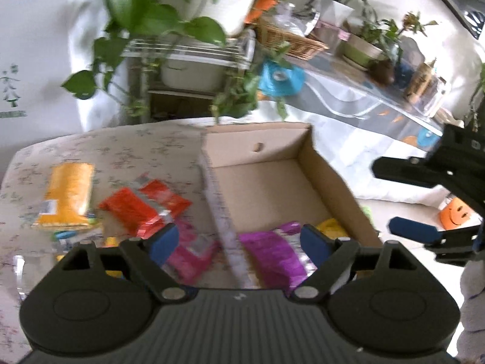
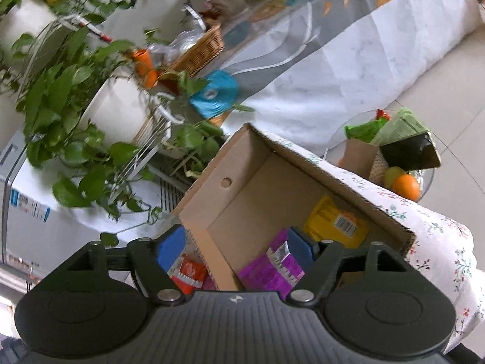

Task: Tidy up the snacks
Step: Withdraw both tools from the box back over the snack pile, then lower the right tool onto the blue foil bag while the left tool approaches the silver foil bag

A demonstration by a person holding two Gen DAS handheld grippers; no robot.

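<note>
both claws spread wide and carrying nothing: left claw (image 1: 239,241) hanging low over the near left wall of the shallow brown cardboard box (image 1: 330,179), right claw (image 2: 238,247) above the same near wall from another angle, also seen off to the right of the box in the left view.

inside the box already: a shiny purple foil snack packet (image 1: 272,251) against the near wall and a yellow snack packet (image 2: 335,223) beside it, toward the right wall. far half of the box floor bare, so room enough for more.

outside, on the floral-cloth tabletop (image 1: 121,148): a pink foil packet (image 1: 189,256) lying just beside the box wall, a red foil packet (image 1: 145,207) further left, and a tall orange-yellow bag (image 1: 68,195) well left, with some small packets under its near end, too blurred to name.

probably light, soft, crinkly things, slippery on the foil faces and crushable in the middle. best taken at a flat sealed end or a raised corner, with a gentle pinch.

low box walls, so only a modest lift needed to clear them. pink packet snug to the wall, little room for a finger on that side; easier approached from its left edge. tabletop edge close behind the box and to the right, plants beyond, so no pushing outward.
</note>
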